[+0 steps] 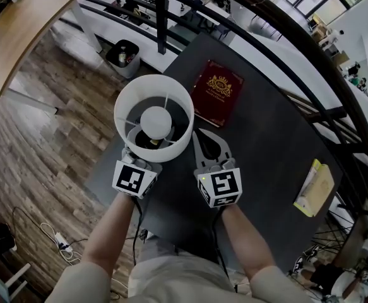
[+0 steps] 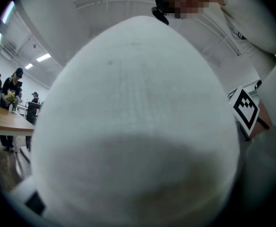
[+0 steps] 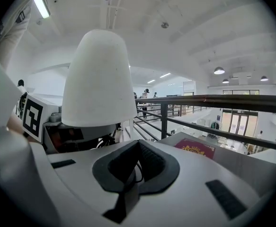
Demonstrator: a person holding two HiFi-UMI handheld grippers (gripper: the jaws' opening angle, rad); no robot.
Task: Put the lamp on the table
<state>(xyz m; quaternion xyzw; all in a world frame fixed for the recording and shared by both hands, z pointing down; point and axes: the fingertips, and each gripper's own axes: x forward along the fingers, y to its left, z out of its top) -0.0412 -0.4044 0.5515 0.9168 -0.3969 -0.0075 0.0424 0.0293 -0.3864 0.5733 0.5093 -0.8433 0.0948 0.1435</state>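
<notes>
Probably open-plan office mezzanine: railing [image 3: 199, 98], long wooden table [image 1: 19, 33], ceiling strip lights [image 2: 43, 57].

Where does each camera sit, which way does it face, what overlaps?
Head view: on the head, steeply down on the table; forearms, left claw, right claw show.
Left gripper view: on the left claw, lamp shade fills it; torso at right.
Right gripper view: on the right claw, along its shut jaws toward a railing; torso left.
All share the lamp.

Your left arm [image 1: 111, 232] and right arm [image 1: 243, 238] reach forward, grippers side by side.
Your left gripper [image 1: 141, 163] points level, clamped on the lamp [image 1: 153, 115]; your right gripper [image 1: 199, 137] tilts slightly down, jaws together, empty.
</notes>
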